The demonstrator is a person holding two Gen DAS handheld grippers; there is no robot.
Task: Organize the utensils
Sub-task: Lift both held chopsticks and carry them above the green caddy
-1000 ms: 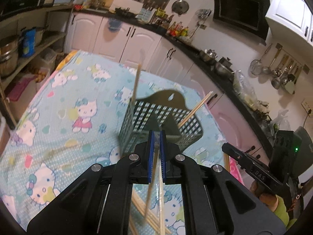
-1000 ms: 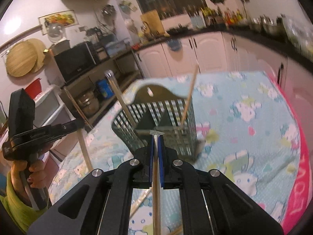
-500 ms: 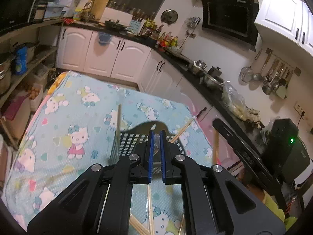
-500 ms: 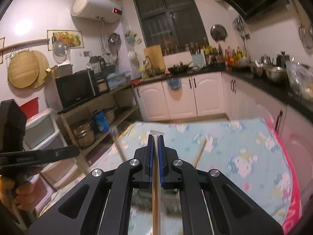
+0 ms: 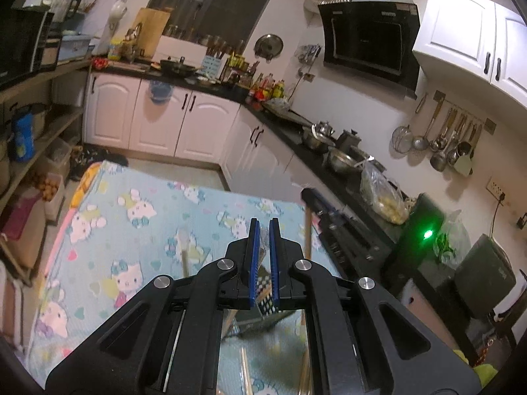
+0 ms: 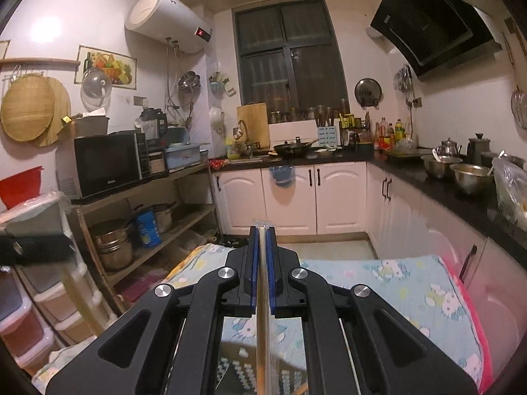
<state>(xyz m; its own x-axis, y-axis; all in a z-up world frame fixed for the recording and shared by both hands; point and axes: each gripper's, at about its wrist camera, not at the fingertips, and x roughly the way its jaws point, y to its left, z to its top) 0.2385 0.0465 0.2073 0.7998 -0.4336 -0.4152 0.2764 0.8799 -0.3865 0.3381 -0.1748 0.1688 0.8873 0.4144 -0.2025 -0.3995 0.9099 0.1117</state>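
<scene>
The bench (image 5: 108,197) wears a blue cat cloth. The basket (image 5: 263,299) — dark, with little square holes — stands on it, just below both claws, so sticks can drop in. The right claw (image 6: 262,233) is clamped on a thin chopstick (image 6: 263,329) above the basket and points almost level. The left claw (image 5: 264,227) is pressed together above the basket too, tipped down a bit — I cannot tell if it holds anything.
</scene>
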